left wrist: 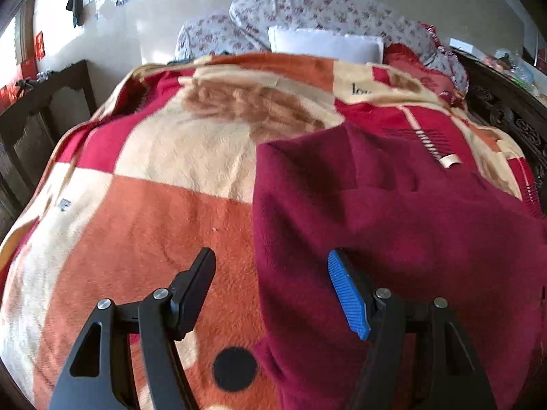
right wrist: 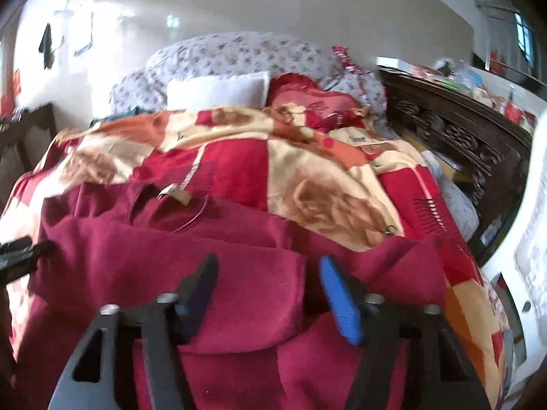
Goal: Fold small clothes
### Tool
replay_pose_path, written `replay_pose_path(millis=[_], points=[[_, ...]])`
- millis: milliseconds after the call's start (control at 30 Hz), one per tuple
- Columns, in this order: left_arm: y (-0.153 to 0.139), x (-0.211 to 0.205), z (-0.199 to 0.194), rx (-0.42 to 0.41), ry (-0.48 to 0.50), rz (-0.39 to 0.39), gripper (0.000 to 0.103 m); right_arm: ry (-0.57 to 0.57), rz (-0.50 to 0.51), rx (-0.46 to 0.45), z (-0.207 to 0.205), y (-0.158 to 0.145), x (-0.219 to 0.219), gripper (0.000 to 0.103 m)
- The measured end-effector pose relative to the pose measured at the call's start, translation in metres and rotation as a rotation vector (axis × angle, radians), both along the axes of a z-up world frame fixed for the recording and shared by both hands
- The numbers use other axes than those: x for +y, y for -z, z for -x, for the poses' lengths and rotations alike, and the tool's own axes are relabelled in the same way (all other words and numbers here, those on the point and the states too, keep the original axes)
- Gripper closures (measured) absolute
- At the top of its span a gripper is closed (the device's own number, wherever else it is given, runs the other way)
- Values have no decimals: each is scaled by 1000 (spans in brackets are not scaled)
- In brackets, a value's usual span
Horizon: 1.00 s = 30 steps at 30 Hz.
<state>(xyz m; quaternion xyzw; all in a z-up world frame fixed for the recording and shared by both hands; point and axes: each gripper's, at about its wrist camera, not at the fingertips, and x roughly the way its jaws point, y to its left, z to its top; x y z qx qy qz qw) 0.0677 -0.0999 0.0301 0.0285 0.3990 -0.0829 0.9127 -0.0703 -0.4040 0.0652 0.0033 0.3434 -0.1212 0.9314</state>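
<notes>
A dark red fleece garment lies spread on the patterned blanket of a bed, with a cream neck label at its far end. My left gripper is open and empty, straddling the garment's left edge near the front. In the right wrist view the same garment has a folded-over flap in front. My right gripper is open just above that flap, holding nothing. The left gripper's tip shows at that view's left edge.
Pillows and a floral quilt are piled at the head of the bed. A carved dark wooden bed frame runs along the right side, and a dark chair stands at the left. A white wall is behind.
</notes>
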Motion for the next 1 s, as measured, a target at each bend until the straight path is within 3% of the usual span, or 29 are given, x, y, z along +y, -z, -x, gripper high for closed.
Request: replay_pose_path(millis=[100, 167, 233, 367, 500, 633, 833, 933, 1000], points=[[4, -3, -6, 3, -7, -18, 33, 4, -34, 84, -22, 27, -7, 67], [3, -3, -7, 10, -14, -17, 33, 17, -7, 93, -32, 39, -8, 67], [-3, -1, -1, 6, -16, -18, 33, 24, -1, 88, -31, 36, -10, 67], [-14, 1, 20, -25, 2, -10, 33, 21, -85, 70, -9, 19, -14, 66], [-19, -4, 40, -46, 30, -12, 33, -12, -145, 35, 17, 11, -6, 53], [-17, -13, 53, -59, 49, -29, 33, -39, -144, 53, 21, 19, 6, 51], [8, -20, 51, 22, 67, -67, 32, -29, -151, 100, 3, 45, 7, 49], [4, -15, 57, 21, 63, -50, 32, -48, -183, 108, 14, 31, 5, 48], [-3, -14, 63, 20, 71, -37, 32, -60, -219, 71, 39, 13, 0, 39]])
